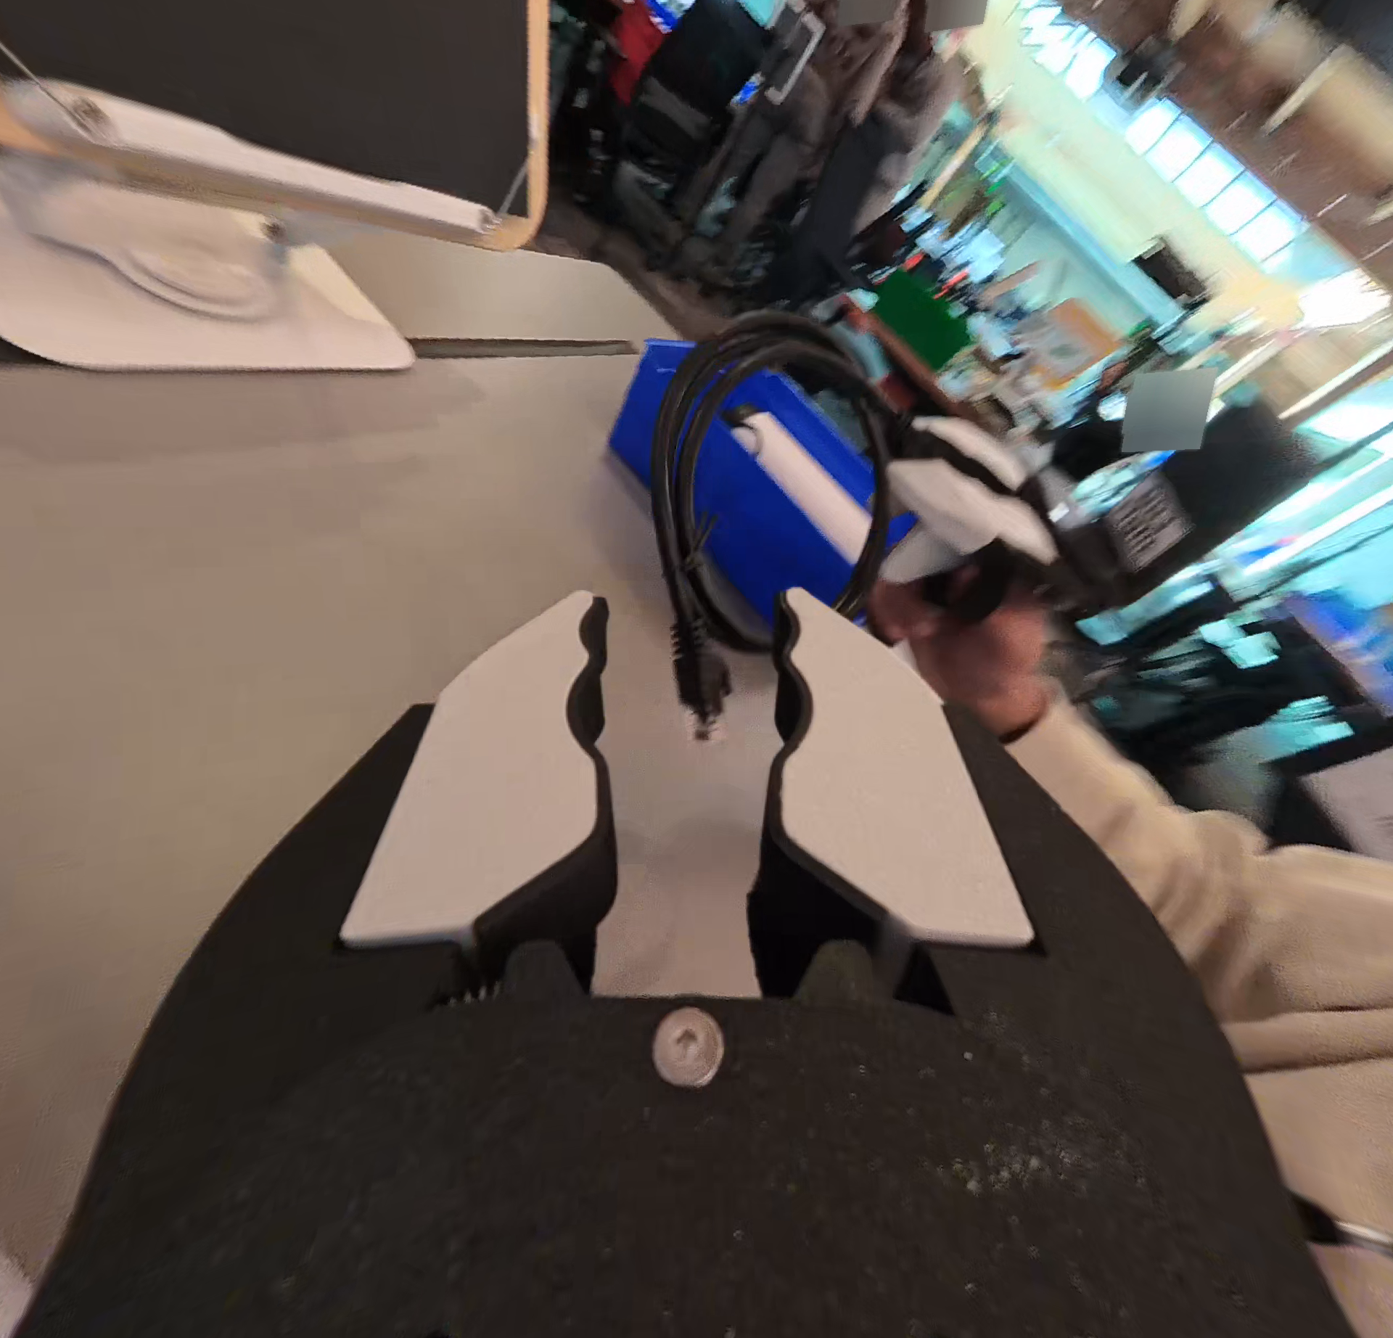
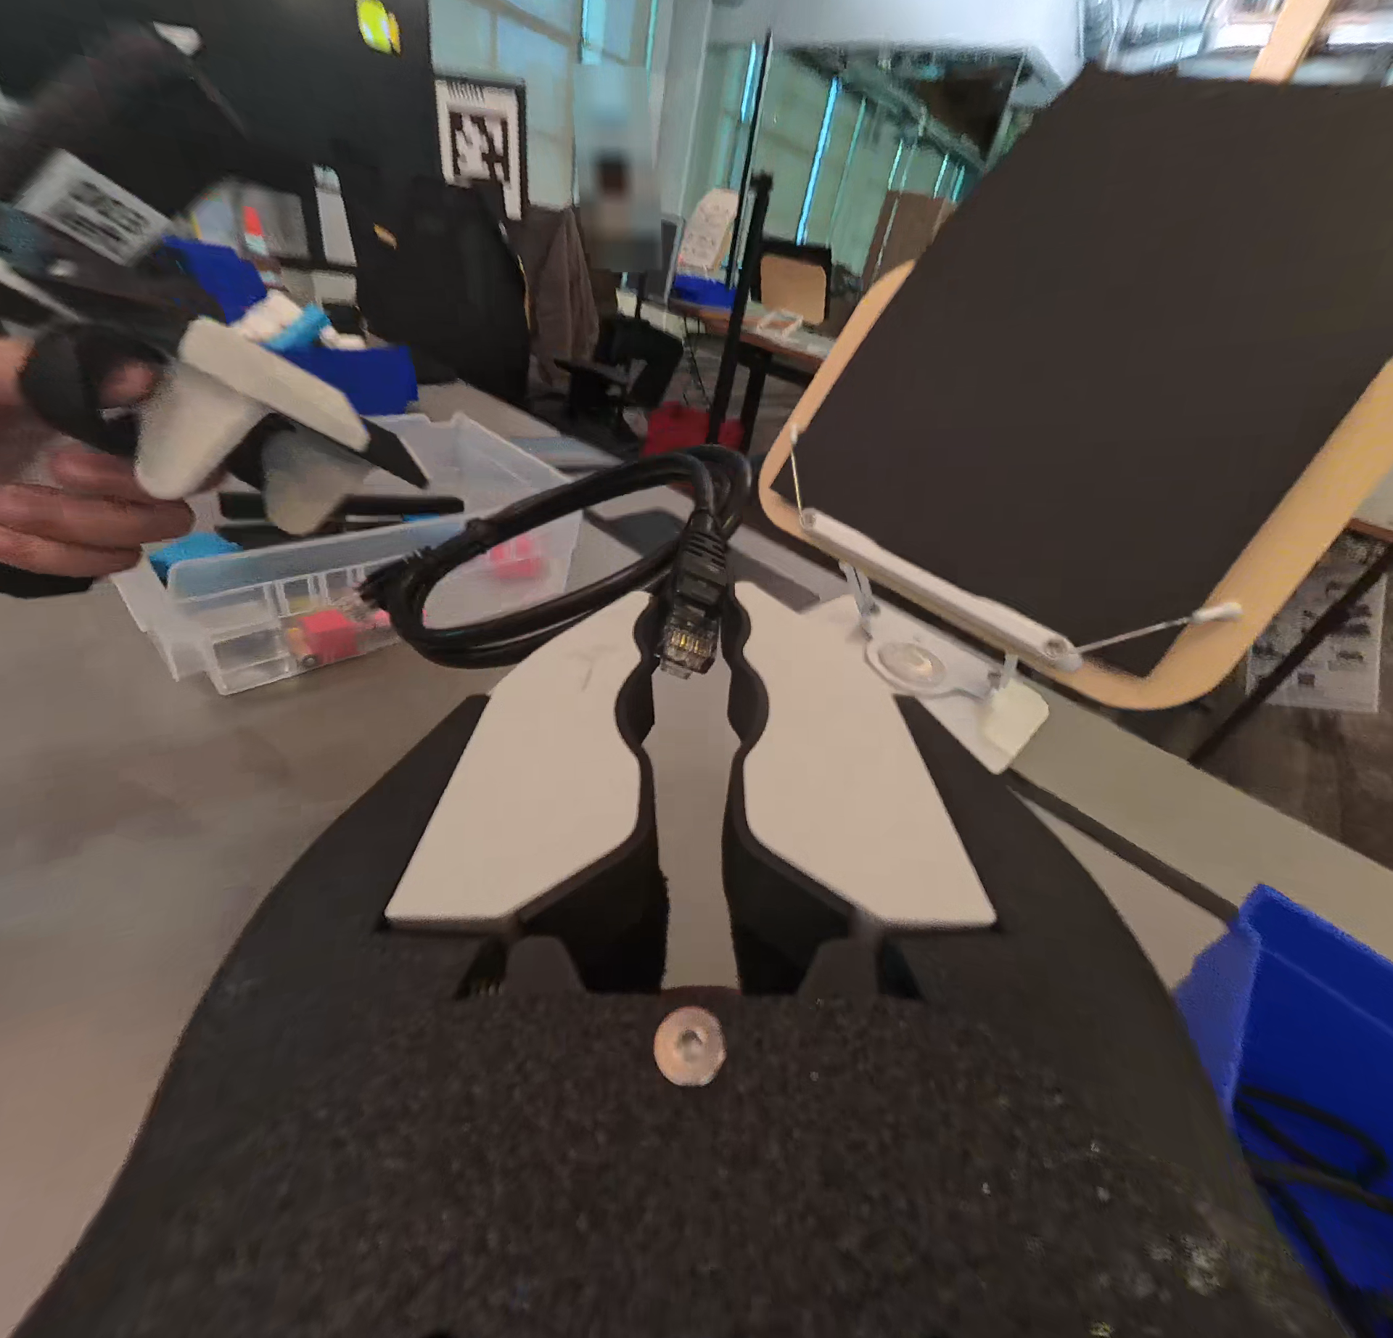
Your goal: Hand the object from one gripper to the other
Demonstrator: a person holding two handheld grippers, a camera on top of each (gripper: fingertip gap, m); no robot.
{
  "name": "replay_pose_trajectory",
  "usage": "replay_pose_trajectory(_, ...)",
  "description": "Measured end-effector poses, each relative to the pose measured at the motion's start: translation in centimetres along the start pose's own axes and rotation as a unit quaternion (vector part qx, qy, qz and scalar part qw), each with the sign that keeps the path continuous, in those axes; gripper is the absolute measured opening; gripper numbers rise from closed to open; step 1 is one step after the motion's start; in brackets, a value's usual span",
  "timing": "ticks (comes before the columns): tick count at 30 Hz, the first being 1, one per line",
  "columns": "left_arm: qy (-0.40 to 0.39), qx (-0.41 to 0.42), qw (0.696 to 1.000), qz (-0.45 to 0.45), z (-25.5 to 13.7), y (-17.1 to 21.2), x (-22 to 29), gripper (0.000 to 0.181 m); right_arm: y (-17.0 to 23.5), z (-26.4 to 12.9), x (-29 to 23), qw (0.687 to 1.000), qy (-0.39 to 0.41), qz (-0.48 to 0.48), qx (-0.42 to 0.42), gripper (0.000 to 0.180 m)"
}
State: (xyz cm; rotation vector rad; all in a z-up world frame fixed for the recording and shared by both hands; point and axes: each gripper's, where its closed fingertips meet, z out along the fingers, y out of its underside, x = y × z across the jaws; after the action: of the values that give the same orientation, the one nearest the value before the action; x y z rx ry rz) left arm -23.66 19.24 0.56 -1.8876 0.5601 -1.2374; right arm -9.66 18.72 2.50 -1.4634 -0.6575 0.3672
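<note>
right gripper (image 2: 690, 608) is pinched shut on the coiled black network cable (image 2: 558, 570), whose loop hangs just ahead of the wide-open, empty left gripper (image 1: 690, 623), long axis vertical.

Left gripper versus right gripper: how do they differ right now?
The left gripper is open and empty; the right gripper is shut on the coiled black cable. The cable's plug hangs just beyond the left gripper's fingertips but sits between the right gripper's tips. Both have white fingers with black pads.
</note>
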Motion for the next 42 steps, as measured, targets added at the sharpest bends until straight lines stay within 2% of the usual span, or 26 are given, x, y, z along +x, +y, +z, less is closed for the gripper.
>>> replay_pose_trajectory(3, -0.077, -0.014, 0.990, 0.115, 0.1, 1.0, 0.3, 0.045, -0.3, 0.3, 1.2, 0.997, 0.011, 0.025, -0.072, 0.015)
replay_pose_trajectory(6, -0.145, -0.007, 0.964, 0.224, 1.4, 2.5, 1.5, 0.046, -0.8, 0.3, 1.8, 0.991, 0.025, 0.067, -0.114, 0.015)
replay_pose_trajectory(8, -0.195, 0.005, 0.933, 0.302, 2.3, 3.1, 2.6, 0.046, -0.6, 0.3, 1.7, 0.985, 0.027, 0.091, -0.143, 0.015)
replay_pose_trajectory(13, -0.291, -0.004, 0.827, 0.481, 4.6, 4.7, 5.1, 0.042, 0.9, 0.4, 0.9, 0.975, 0.039, 0.091, -0.197, 0.015)
replay_pose_trajectory(15, -0.305, -0.021, 0.794, 0.526, 5.3, 5.3, 5.4, 0.033, 1.5, 0.6, 0.4, 0.972, 0.031, 0.099, -0.209, 0.015)
replay_pose_trajectory(20, -0.362, -0.051, 0.706, 0.606, 4.8, 5.5, 3.4, 0.030, 2.4, 0.9, -1.1, 0.964, -0.002, 0.128, -0.233, 0.015)
replay_pose_trajectory(23, -0.379, -0.075, 0.680, 0.623, 4.9, 5.9, 2.1, 0.030, 2.7, 1.1, -2.0, 0.958, -0.023, 0.144, -0.246, 0.015)
replay_pose_trajectory(24, -0.381, -0.078, 0.670, 0.632, 5.0, 6.0, 2.0, 0.025, 2.9, 1.1, -2.4, 0.956, -0.033, 0.150, -0.249, 0.015)
replay_pose_trajectory(25, -0.380, -0.081, 0.662, 0.641, 5.1, 6.2, 2.0, 0.013, 3.0, 1.2, -2.6, 0.955, -0.038, 0.153, -0.251, 0.015)
replay_pose_trajectory(26, -0.384, -0.079, 0.655, 0.645, 5.0, 6.2, 2.0, 0.012, 3.2, 1.3, -2.6, 0.955, -0.036, 0.151, -0.253, 0.015)
replay_pose_trajectory(32, -0.378, -0.070, 0.687, 0.616, 4.4, 5.4, 1.9, 0.011, 2.3, 1.8, -2.8, 0.969, -0.069, 0.133, -0.199, 0.017)
replay_pose_trajectory(35, -0.372, -0.050, 0.700, 0.608, 3.8, 4.7, 2.1, 0.011, 0.3, 1.7, -2.6, 0.977, -0.105, 0.139, -0.122, 0.034)
replay_pose_trajectory(38, -0.348, -0.026, 0.744, 0.570, 3.2, 4.0, 2.2, 0.011, -0.6, 1.3, -1.1, 0.985, -0.105, 0.117, -0.077, 0.054)
replay_pose_trajectory(42, -0.303, -0.003, 0.828, 0.472, 2.3, 3.1, 1.5, 0.010, -0.5, 0.6, 0.8, 0.993, -0.081, 0.055, -0.064, 0.052)
